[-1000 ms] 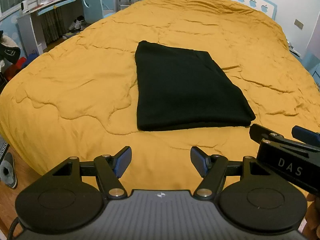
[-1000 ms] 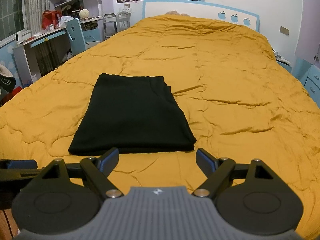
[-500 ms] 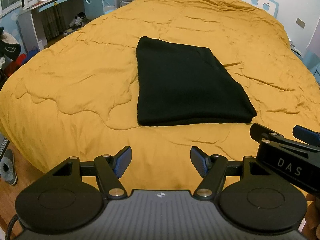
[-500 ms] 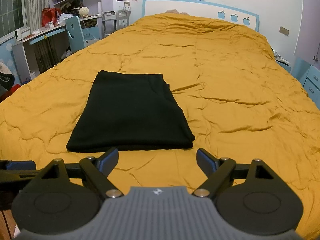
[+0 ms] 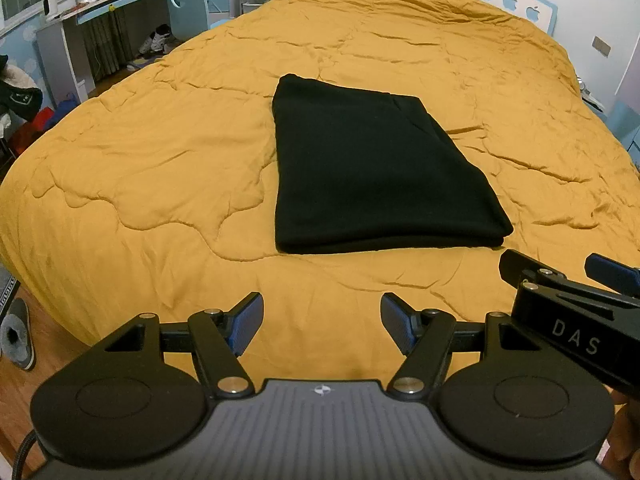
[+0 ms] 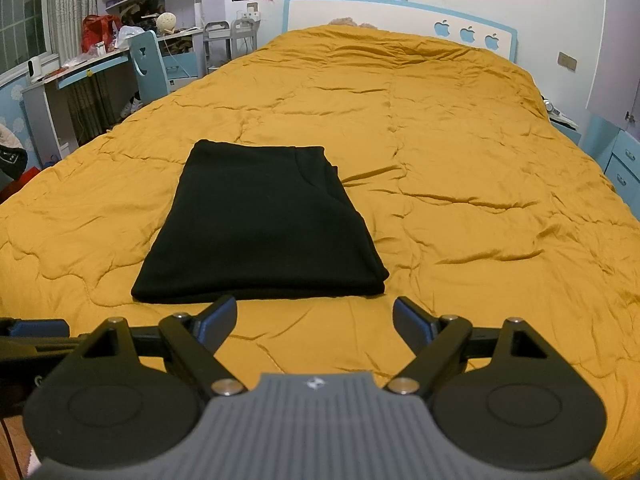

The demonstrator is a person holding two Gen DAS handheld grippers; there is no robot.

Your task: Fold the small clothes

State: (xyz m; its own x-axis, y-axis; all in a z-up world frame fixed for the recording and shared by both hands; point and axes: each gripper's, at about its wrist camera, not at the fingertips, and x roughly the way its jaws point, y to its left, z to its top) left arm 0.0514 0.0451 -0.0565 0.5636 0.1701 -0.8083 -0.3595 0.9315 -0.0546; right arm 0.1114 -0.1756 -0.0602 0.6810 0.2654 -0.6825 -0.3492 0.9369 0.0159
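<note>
The black garment (image 5: 372, 168) lies flat on the yellow quilt (image 5: 140, 184) of the bed, folded into a neat layered rectangle with stacked edges showing along its near side. Its long axis runs away from me, toward the headboard (image 6: 400, 12); the short folded edge faces my fingers.

My left gripper (image 5: 322, 318) hovers over the quilt short of that near edge, fingers spread wide, pinching nothing. The cloth sits ahead and a little to the right of its midline. My right gripper (image 6: 314, 314) is spread and empty too, and the cloth lies ahead and to its left, the near right corner (image 6: 378, 284) just beyond the gap between the fingers. So the garment sits between my two hands, apart from both. In the right view the near edge comes closer to the fingers, so I judge the right slightly nearer.

To me the fold looks finished or nearly so. If another fold is wanted, it would go across the long axis, near edge carried to the far one.

A desk (image 6: 80, 76) and chair (image 6: 150, 62) stand off to the left.
</note>
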